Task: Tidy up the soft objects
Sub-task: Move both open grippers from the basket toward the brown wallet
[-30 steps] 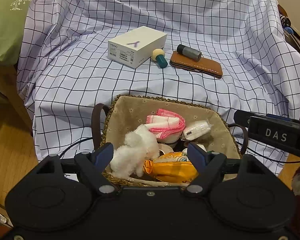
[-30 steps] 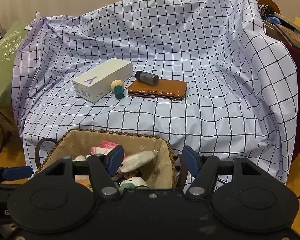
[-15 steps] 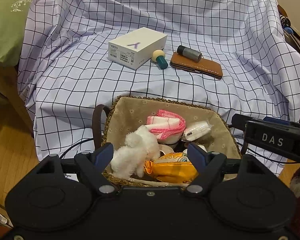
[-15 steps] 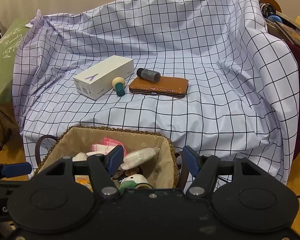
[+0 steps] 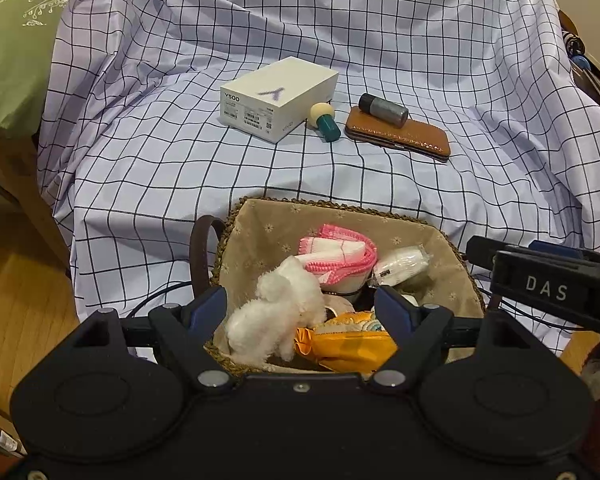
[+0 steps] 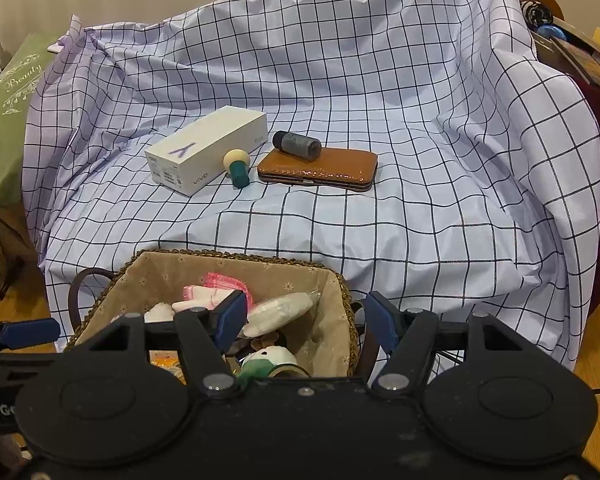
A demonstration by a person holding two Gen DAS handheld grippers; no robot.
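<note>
Your left gripper (image 5: 300,312) and right gripper (image 6: 306,322) both hang released, empty, above the basket (image 5: 260,220). A white plush (image 5: 276,312) lies inside it.

A checked cloth (image 6: 400,128) bears a white box (image 6: 204,154), a brown case (image 6: 320,166) and a green-stemmed mushroom toy (image 6: 238,168).

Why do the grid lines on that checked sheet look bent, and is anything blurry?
Left wrist view: fisheye lens bows the checked sheet lines toward the edges; white box print stays sharp. Right wrist view: same bowing, dark rounded corners, soft even light, no glare.
</note>
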